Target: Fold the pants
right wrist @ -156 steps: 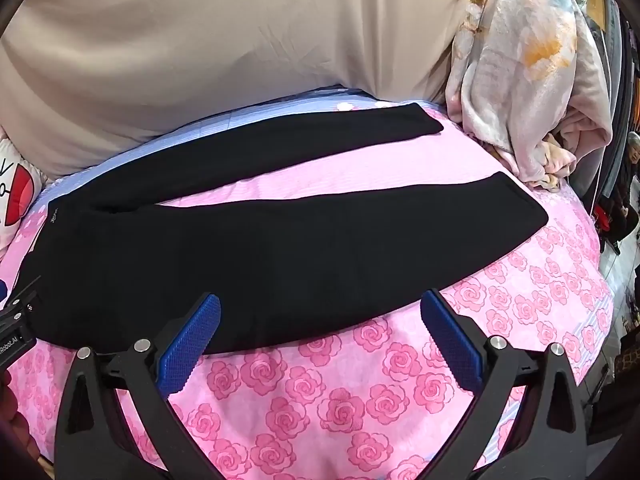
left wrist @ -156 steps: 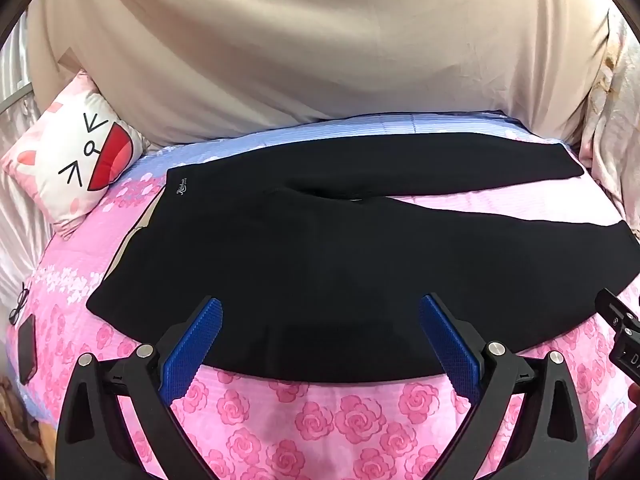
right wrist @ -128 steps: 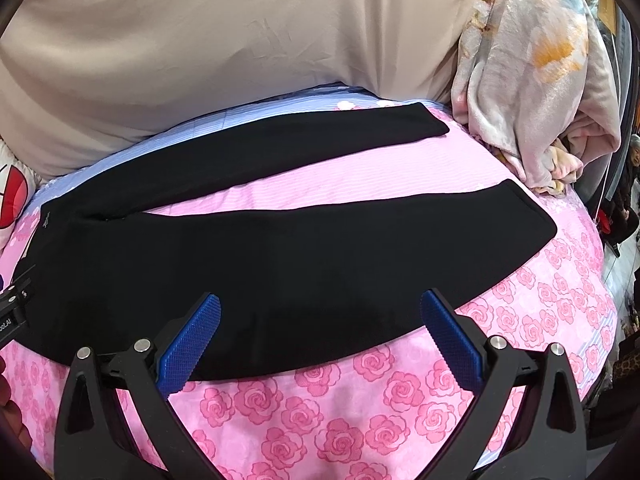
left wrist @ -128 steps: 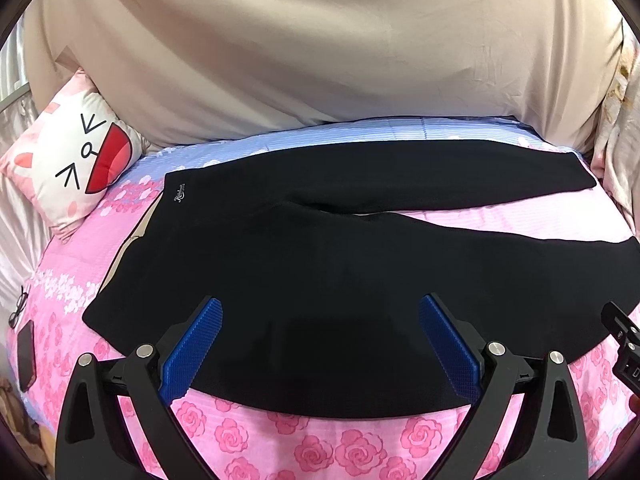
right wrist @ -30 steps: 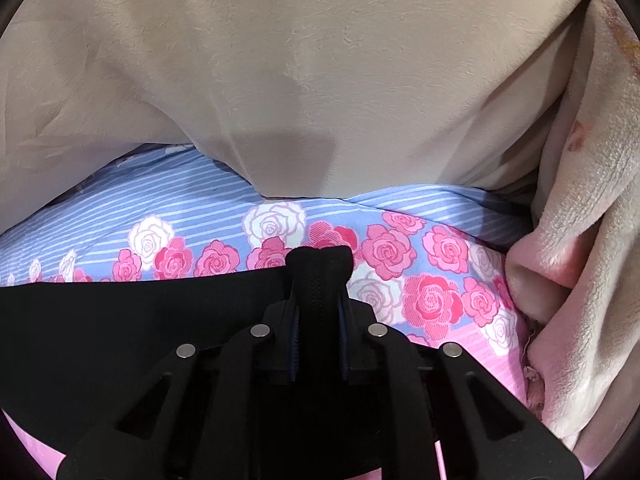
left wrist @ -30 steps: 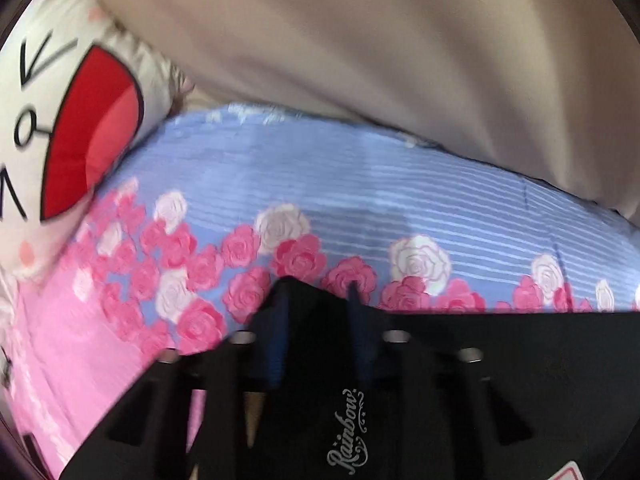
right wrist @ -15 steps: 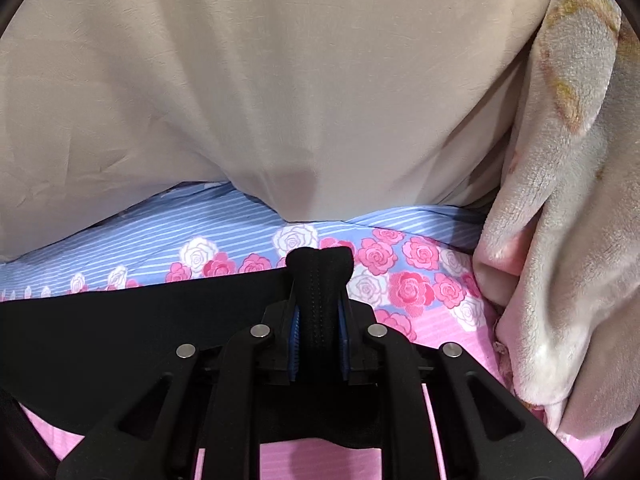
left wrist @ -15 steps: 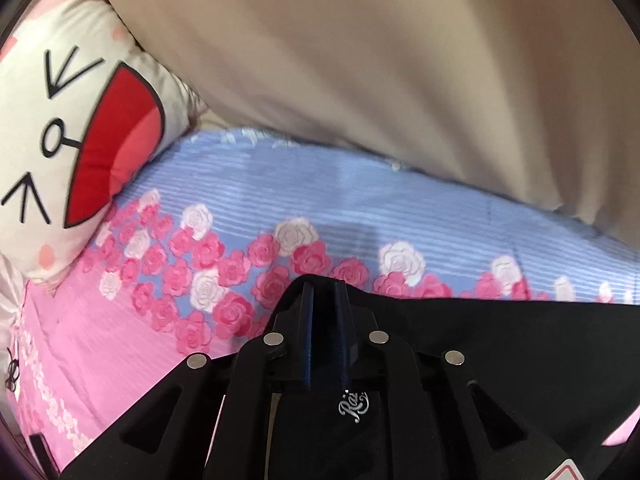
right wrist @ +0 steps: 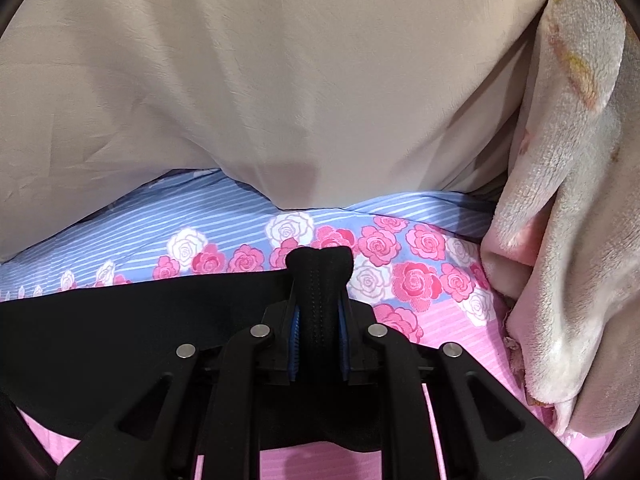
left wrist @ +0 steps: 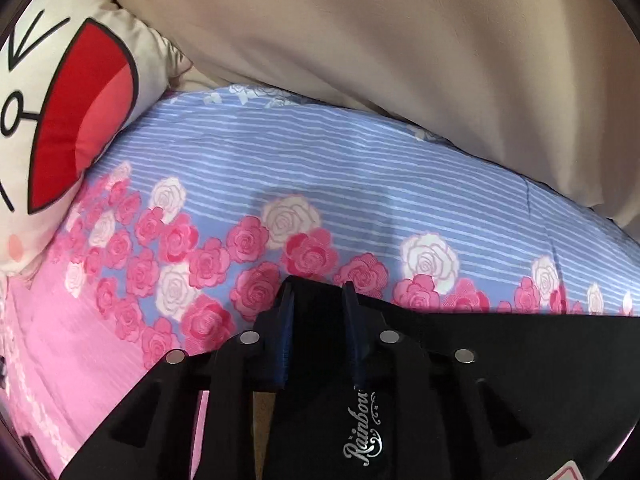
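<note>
A pink-and-blue rose-print bedsheet (left wrist: 360, 184) meets a beige draped cloth (right wrist: 300, 80), flanked by a white cartoon-face cushion (left wrist: 60, 120) and a fleecy cream blanket (right wrist: 572, 220).

"Rainbow" logo on the pants (left wrist: 500, 360)

Both grippers (left wrist: 318, 296) (right wrist: 320, 280) clamped tight

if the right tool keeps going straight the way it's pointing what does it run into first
Probably the beige cover bulging over the back of the floral bedsheet. The right tool, shut on the black pants, points across a short strip of sheet toward it; depth is hard to judge.
</note>
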